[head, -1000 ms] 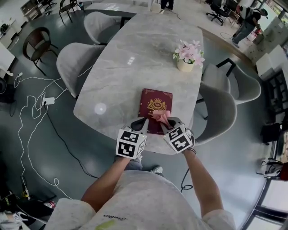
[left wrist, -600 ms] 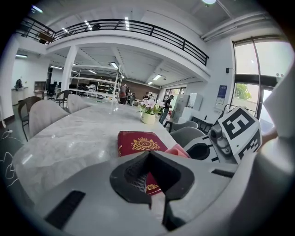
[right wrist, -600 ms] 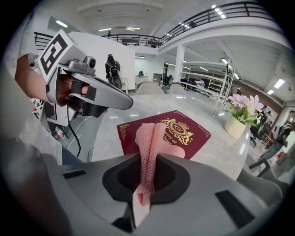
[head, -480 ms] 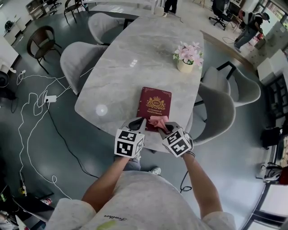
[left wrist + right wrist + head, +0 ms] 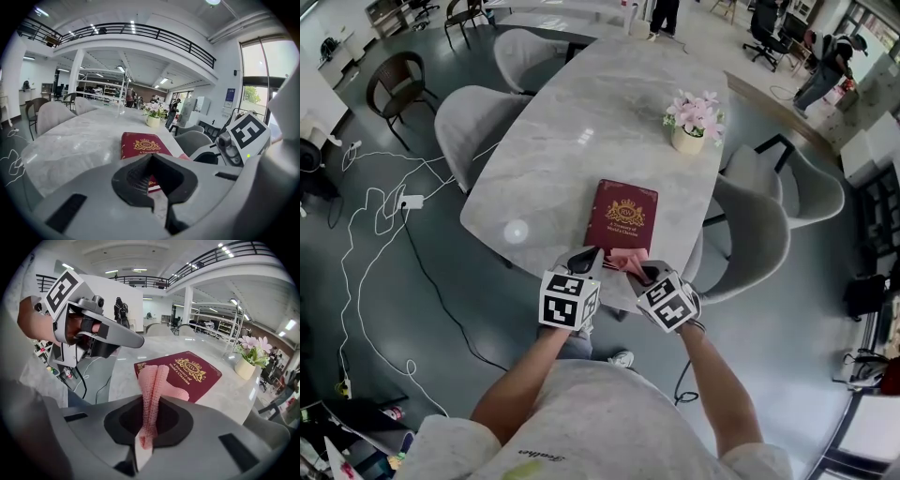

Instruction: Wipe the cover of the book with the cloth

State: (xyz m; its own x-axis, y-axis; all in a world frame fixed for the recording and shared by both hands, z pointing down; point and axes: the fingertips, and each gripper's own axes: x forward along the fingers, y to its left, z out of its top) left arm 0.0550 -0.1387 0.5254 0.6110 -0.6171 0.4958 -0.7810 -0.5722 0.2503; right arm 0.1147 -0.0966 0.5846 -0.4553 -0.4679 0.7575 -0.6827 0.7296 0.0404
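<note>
**Q:** What is pictured?

**A:** A grey marble table [image 5: 572, 131] is seen from above, ringed by upholstered chairs. A pot of pink flowers [image 5: 692, 120] is set toward its far end. A maroon hardback book [image 5: 624, 216] is laid flat and closed, cover up, near the table's near edge, directly ahead of both tools.

**Q:** How are the tongs held?

**A:** The left gripper [image 5: 160, 206] is clenched on nothing and is held just beside the book's near left corner. The right gripper [image 5: 143, 446] is clamped on a pink waffle-weave cloth [image 5: 152, 383], whose free end is draped over the near edge of the cover.

**Q:** Which step is judged to be in hand?

**A:** The wipe is judged to be under way at the cover's near edge, with most of the cover left ahead. A forward sweep over the crest under light pressure is called for next. The book may need to be steadied on the polished marble.

**Q:** Can any writing be read?

**A:** "A Treasury of World's Classics" is stamped in gilt beneath a crest. The crest's monogram cannot be made out.
</note>
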